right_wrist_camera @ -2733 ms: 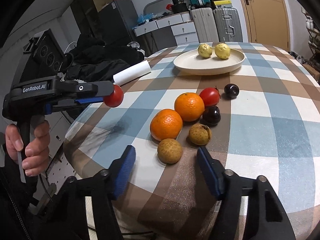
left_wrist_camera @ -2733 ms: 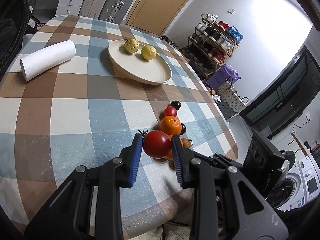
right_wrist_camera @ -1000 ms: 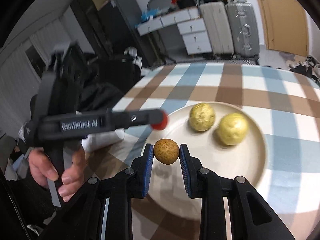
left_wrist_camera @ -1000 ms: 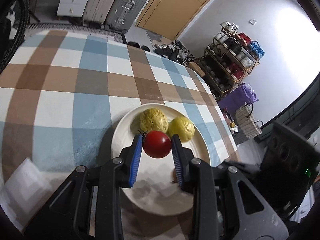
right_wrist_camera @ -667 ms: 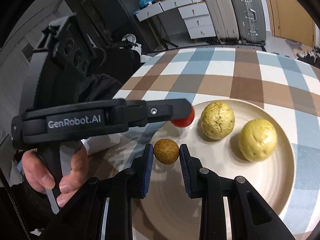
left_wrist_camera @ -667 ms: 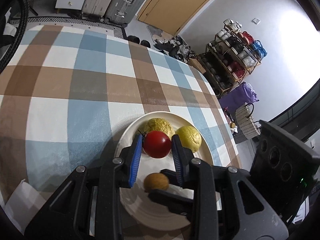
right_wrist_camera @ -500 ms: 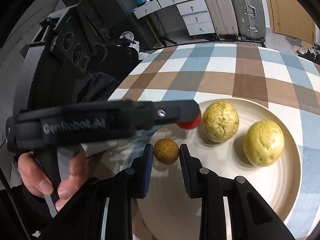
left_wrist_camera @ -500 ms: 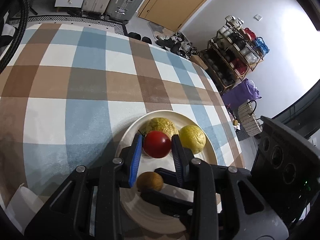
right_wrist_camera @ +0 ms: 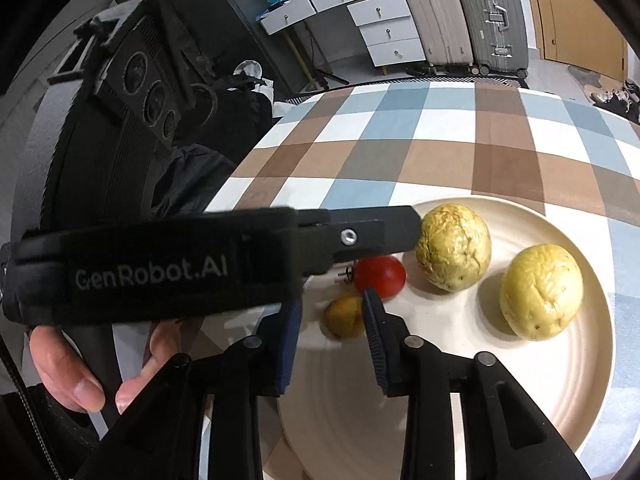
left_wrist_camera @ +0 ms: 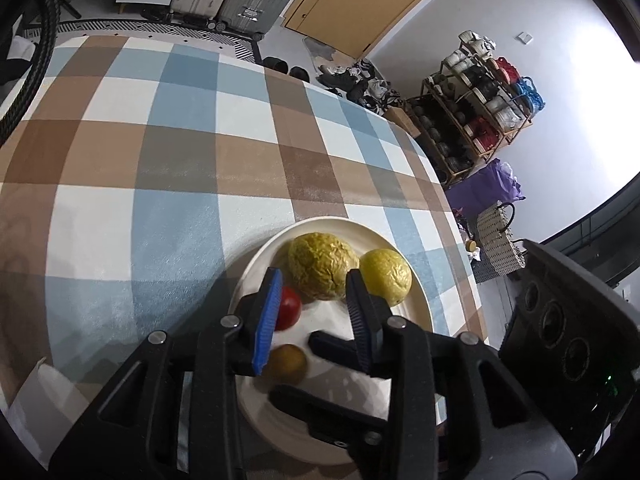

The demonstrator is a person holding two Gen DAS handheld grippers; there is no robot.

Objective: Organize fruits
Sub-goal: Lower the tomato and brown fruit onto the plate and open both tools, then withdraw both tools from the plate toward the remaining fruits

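On the cream plate (left_wrist_camera: 256,264) (right_wrist_camera: 440,360) lie two wrinkled yellow fruits (left_wrist_camera: 320,266) (right_wrist_camera: 454,246), a red tomato (left_wrist_camera: 289,309) (right_wrist_camera: 380,276) and a small brown fruit (left_wrist_camera: 288,362) (right_wrist_camera: 344,316). My left gripper (left_wrist_camera: 314,300) hangs over the plate with its jaws opening. The tomato rests on the plate beside the left blue pad, clear of the other pad. Just below it, my right gripper (right_wrist_camera: 330,308) is also opening. The brown fruit sits on the plate between its jaws, close to the right finger, not pressed.
A person's hand (right_wrist_camera: 72,364) holds the left gripper's handle at the table's left edge. A white paper roll (left_wrist_camera: 36,400) lies left of the plate. The checked tablecloth (left_wrist_camera: 180,152) stretches beyond the plate. Suitcases (right_wrist_camera: 464,12) and a shoe rack (left_wrist_camera: 476,112) stand past the table.
Both grippers came down over the plate with their fruits, then both pairs of jaws parted. The tomato and the brown fruit now rest on the plate instead of being gripped.
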